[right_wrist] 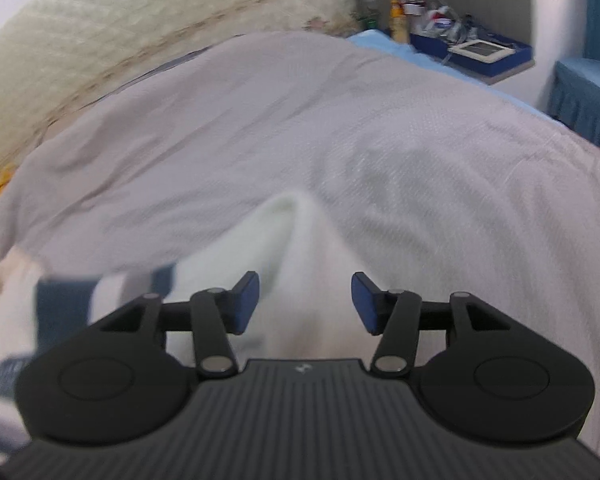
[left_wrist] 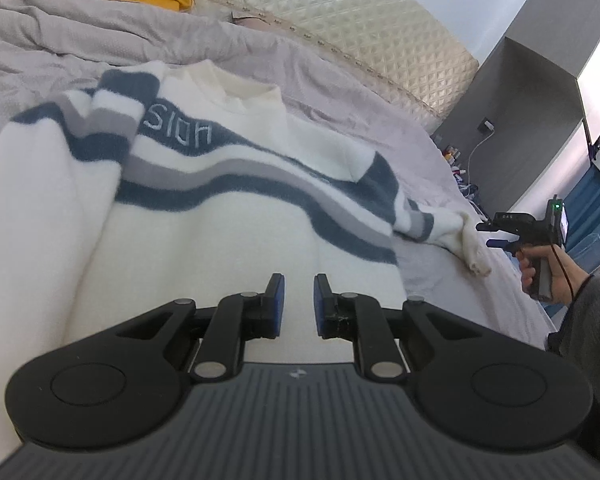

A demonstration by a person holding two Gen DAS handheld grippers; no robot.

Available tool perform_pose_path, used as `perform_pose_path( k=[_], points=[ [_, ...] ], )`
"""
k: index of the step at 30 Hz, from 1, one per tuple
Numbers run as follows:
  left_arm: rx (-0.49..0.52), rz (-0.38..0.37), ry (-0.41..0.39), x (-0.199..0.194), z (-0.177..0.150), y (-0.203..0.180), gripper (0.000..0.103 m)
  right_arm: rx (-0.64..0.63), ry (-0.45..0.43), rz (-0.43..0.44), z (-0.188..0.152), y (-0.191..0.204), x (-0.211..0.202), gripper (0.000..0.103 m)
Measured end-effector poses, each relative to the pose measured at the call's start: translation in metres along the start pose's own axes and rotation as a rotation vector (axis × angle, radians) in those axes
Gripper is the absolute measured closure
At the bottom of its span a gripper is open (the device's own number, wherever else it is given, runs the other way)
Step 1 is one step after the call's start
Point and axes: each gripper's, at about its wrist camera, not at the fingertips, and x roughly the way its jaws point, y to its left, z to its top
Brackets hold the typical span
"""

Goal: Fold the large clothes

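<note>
Left wrist view: bed (left_wrist: 340, 120) with grey cover carries a white sweater (left_wrist: 204, 240) with navy and grey stripes, spread flat, collar toward 12 o'clock. Left gripper (left_wrist: 299, 292) hovers over its hem, jaws narrow, empty. Right gripper (left_wrist: 490, 234) at 3 o'clock, beside the sleeve.

Right wrist view (blurred): right gripper (right_wrist: 305, 286) moderately wide; a white sleeve fold, apparently unpinched, lies between its pads.

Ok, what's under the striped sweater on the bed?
The sweater lies on a grey-lilac bedspread, which shows all around it. One sleeve is folded across its chest. What lies beneath the bedspread, or under the sweater's middle, is covered.
</note>
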Motion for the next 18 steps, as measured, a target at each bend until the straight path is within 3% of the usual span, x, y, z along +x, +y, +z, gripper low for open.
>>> perform_pose_path(
  k=[5, 12, 14, 15, 18],
  points=[
    [0.008, 0.017, 0.016, -0.003, -0.012, 0.003, 0.085, -0.167, 0.011, -0.015, -0.044, 0.023, -0.008, 0.043],
    [0.016, 0.05, 0.006, -0.006, -0.017, 0.005, 0.085, -0.5, -0.065, -0.281, -0.086, 0.044, 0.013, 0.046],
    [0.018, 0.053, 0.003, -0.005, -0.015, 0.003, 0.085, -0.533, -0.066, -0.308, -0.091, 0.041, 0.018, 0.07],
    [0.02, 0.056, 0.003, -0.004, -0.015, 0.002, 0.085, -0.526, -0.084, -0.328, -0.089, 0.038, 0.018, 0.087],
    [0.029, 0.064, 0.014, 0.001, -0.015, 0.001, 0.085, -0.41, -0.188, -0.364, -0.065, 0.021, 0.007, 0.091]
  ],
)
